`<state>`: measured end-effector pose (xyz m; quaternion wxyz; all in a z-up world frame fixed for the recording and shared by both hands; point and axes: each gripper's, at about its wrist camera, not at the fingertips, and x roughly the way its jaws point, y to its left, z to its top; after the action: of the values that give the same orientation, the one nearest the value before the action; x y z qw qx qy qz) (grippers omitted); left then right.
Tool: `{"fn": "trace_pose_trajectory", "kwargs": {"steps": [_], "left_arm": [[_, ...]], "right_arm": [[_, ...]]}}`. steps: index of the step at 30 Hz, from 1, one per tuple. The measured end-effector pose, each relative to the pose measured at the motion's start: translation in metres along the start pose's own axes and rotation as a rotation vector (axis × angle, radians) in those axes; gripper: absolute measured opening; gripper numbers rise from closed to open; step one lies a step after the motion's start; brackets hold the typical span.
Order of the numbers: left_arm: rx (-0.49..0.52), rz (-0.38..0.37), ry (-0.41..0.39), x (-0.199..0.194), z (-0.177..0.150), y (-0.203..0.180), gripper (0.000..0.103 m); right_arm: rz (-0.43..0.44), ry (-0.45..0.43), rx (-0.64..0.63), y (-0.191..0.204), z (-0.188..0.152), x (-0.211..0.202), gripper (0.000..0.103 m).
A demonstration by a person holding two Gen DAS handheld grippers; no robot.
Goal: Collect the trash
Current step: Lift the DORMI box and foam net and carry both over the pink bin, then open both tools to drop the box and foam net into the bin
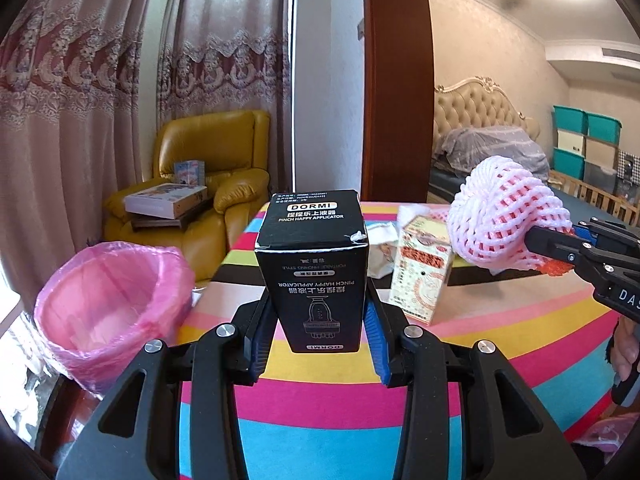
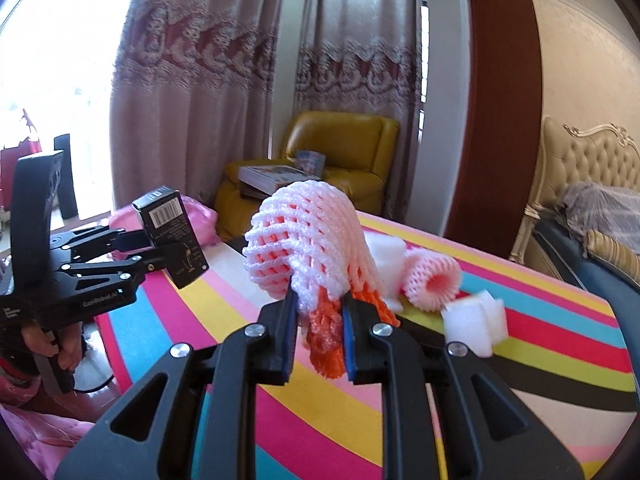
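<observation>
My left gripper (image 1: 319,300) is shut on a black DORMI carton (image 1: 314,264), held upright above the striped table (image 1: 500,320). From the right wrist view the same carton (image 2: 170,236) hangs at the left in the left gripper (image 2: 160,250). My right gripper (image 2: 319,300) is shut on a white and pink foam fruit net (image 2: 312,244) with an orange net (image 2: 328,344) bunched under it. That net (image 1: 504,216) shows at the right of the left wrist view, in the right gripper (image 1: 538,246). A bin lined with a pink bag (image 1: 108,308) stands left of the table.
On the table lie a patterned carton (image 1: 422,276), crumpled white paper (image 1: 380,248), another pink foam net (image 2: 432,280) and white foam pieces (image 2: 476,320). A yellow armchair (image 1: 208,184) with books stands behind, by the curtains. A bed (image 1: 484,144) is at the right.
</observation>
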<state>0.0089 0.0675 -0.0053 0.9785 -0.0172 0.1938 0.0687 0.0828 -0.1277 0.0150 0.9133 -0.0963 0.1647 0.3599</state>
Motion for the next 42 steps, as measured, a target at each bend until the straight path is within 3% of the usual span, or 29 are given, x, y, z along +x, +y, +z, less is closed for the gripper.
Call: {"fn": "trace_pose_trajectory", "kwargs": {"steps": [9, 28, 34, 42], "left_arm": [[-0.035, 0.082, -0.012, -0.017, 0.003, 0.036, 0.038], [-0.161, 0.301, -0.022, -0.042, 0.007, 0.158, 0.038], [-0.197, 0.335, -0.01, -0.033, 0.009, 0.194, 0.038], [-0.248, 0.346, 0.026, -0.007, 0.003, 0.227, 0.038]], "right_arm": [[0.089, 0.016, -0.069, 0.032, 0.02, 0.024, 0.019], [0.325, 0.063, -0.168, 0.125, 0.089, 0.129, 0.02], [0.341, 0.063, -0.228, 0.163, 0.117, 0.165, 0.022], [0.349, 0.096, -0.212, 0.188, 0.139, 0.22, 0.024]]}}
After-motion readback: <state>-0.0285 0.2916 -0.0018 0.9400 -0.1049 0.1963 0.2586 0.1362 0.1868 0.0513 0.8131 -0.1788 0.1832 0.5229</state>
